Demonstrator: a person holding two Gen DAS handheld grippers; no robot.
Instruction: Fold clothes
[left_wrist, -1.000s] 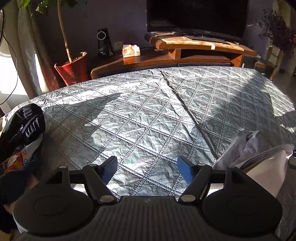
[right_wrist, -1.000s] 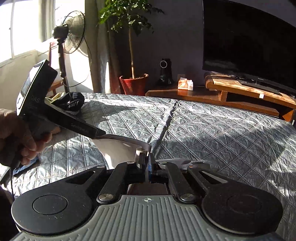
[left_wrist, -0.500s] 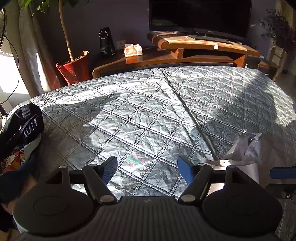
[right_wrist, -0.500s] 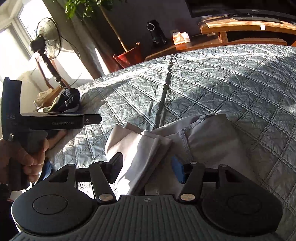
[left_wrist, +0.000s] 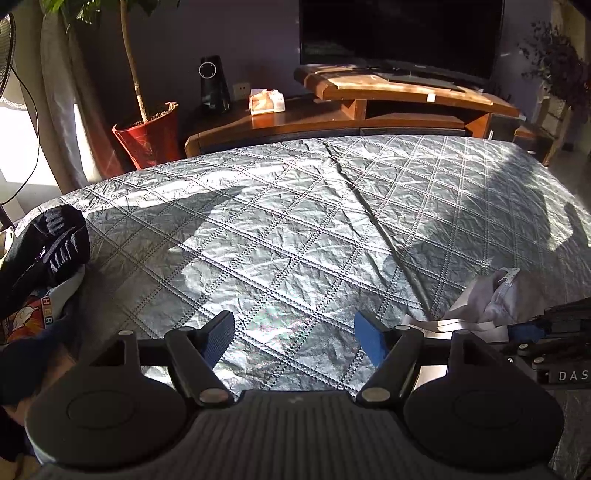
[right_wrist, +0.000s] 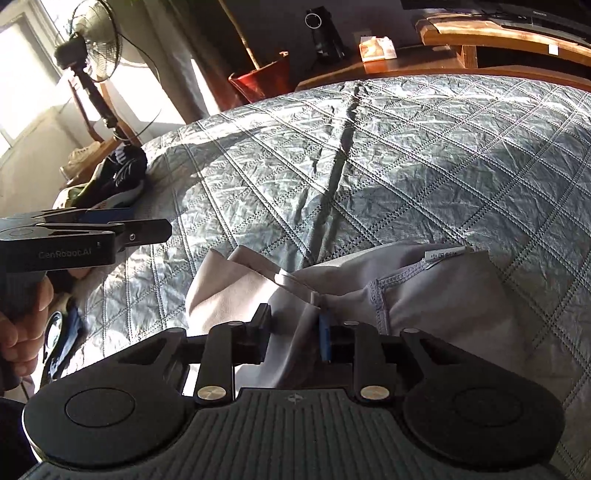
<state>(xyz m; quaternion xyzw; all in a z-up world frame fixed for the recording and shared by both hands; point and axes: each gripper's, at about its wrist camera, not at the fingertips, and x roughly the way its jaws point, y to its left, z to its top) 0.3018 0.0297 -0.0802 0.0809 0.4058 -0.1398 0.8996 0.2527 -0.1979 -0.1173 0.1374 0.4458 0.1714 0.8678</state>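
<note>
Now the right gripper (right_wrist: 293, 332) has its jaws narrowed around a fold of the grey garment (right_wrist: 436, 295), noticeably closer together than half a second ago, when they stood wide on either side of the cloth. A gap remains between the pads, so whether the fold is firmly pinched cannot be told. The left gripper (left_wrist: 293, 338) holds its jaws wide apart, as before, with nothing between them, hovering over bare quilt (left_wrist: 295, 229).

The garment lies bunched near the front right edge of the quilt, with its white label (right_wrist: 445, 254) turned upward. In the left wrist view the garment (left_wrist: 491, 299) shows just right of the left gripper, and the right gripper's body now overlaps it at the frame edge.

A pile of dark clothes (left_wrist: 44, 251) sits at the left edge of the quilt. The middle and far parts of the quilt carry only a long crease (right_wrist: 340, 155). Beyond the far edge stand a wooden TV stand (left_wrist: 388, 103), a red plant pot (left_wrist: 147, 136) and a fan (right_wrist: 96, 48).
</note>
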